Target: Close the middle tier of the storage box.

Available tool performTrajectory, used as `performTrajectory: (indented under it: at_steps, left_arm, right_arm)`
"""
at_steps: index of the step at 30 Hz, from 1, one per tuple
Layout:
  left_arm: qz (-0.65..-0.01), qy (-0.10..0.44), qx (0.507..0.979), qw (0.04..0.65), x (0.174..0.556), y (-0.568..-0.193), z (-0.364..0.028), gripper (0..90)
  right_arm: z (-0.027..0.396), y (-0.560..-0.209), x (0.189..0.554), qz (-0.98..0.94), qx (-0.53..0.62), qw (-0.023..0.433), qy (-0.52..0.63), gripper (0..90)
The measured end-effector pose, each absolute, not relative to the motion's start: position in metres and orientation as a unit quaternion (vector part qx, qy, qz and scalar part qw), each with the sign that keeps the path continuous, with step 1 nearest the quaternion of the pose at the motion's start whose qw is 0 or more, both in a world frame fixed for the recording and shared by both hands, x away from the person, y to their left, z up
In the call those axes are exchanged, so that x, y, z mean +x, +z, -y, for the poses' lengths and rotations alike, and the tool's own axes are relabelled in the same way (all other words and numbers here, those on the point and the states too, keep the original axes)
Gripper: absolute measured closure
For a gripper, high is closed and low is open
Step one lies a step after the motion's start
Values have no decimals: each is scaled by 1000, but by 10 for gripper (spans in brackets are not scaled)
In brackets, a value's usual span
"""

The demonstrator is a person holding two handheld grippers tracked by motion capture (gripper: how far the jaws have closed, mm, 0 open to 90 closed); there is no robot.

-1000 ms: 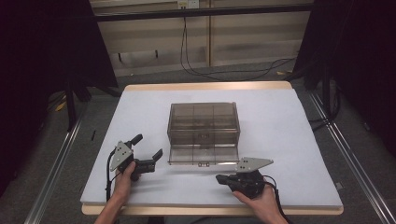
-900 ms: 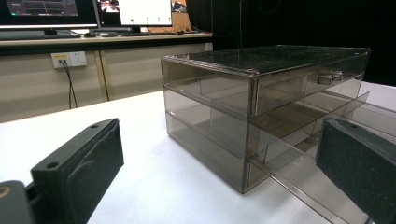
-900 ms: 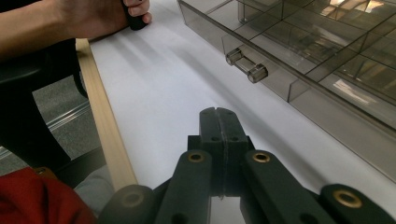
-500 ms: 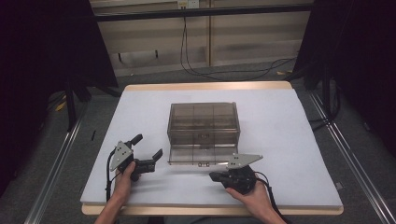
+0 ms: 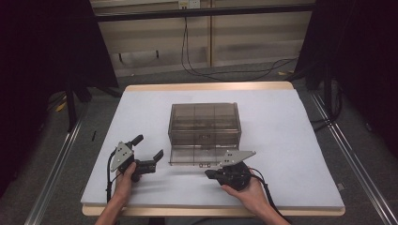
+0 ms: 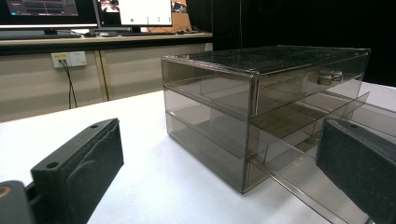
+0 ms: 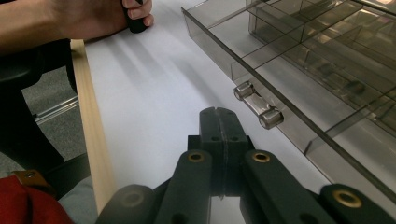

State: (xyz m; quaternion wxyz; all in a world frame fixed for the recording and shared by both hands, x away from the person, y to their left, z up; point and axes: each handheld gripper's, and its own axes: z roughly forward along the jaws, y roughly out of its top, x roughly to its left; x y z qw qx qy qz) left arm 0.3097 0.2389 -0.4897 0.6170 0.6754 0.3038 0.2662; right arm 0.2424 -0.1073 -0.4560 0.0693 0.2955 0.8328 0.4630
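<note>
A smoky clear plastic drawer box (image 5: 204, 125) sits mid-surface, its bottom drawer (image 7: 299, 88) pulled out. The right gripper (image 7: 219, 122), jaws pressed together, hovers just beside the metal handle (image 7: 258, 105). The left gripper (image 5: 149, 153) rests spread nearby. Pushing squarely on the handle should slide the drawer evenly.

In the left gripper view, the right edge cuts off the drawer (image 6: 308, 154) beside the box (image 6: 243, 93). In the right gripper view, the drawer's (image 7: 327, 70) far end runs out of frame, and the hand (image 7: 93, 16) beyond it is cropped at the top.
</note>
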Motion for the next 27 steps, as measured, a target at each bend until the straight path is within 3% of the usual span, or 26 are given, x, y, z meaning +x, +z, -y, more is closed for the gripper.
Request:
performTrajectory:
  at_steps: [27]
  left_arm:
    - [-297, 268, 680, 614, 310, -490, -240, 9]
  right_arm:
    - [97, -469, 251, -836, 299, 73, 454, 900]
